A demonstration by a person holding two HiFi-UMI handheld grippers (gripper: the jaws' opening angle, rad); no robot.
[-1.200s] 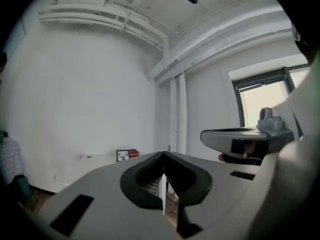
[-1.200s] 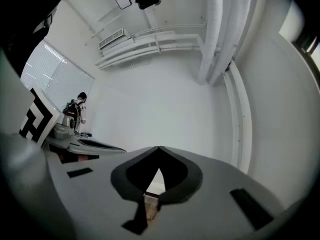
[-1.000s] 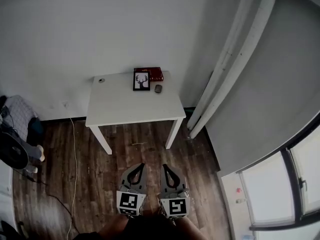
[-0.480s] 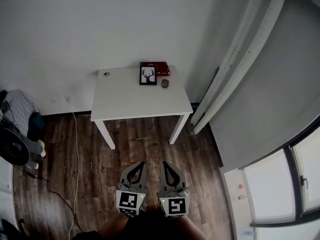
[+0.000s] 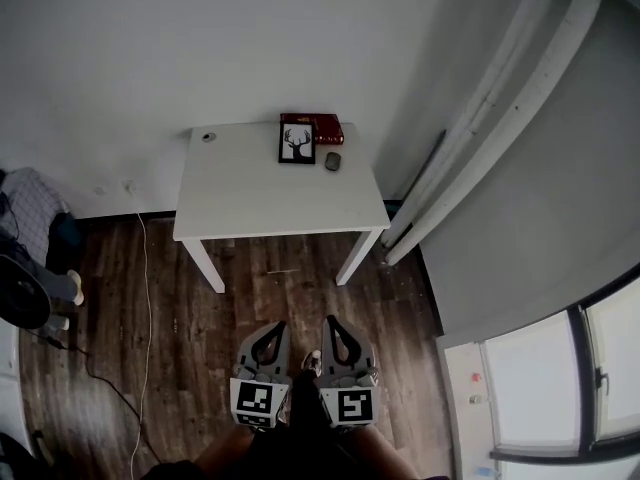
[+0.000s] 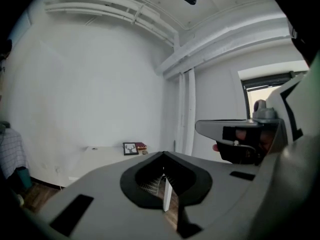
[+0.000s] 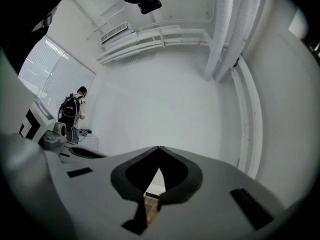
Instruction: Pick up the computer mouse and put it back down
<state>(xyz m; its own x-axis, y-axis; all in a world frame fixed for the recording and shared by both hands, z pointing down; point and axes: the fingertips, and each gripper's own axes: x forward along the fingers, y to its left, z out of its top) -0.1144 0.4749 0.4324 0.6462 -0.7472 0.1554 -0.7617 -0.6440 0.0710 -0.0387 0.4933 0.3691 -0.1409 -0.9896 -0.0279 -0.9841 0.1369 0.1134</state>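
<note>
Lying on the white rectangular table (image 5: 262, 211), the small dark computer mouse (image 5: 333, 161) is well ahead of the left gripper (image 5: 272, 326) and right gripper (image 5: 333, 320). Both are closed and empty.

head view: overhead, steeply down, table (image 5: 260, 198) far | gripper views: low, level, along jaws | left view shares table

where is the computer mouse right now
Head view: the computer mouse sits at the far right corner of the white table, just right of the framed deer picture.
</note>
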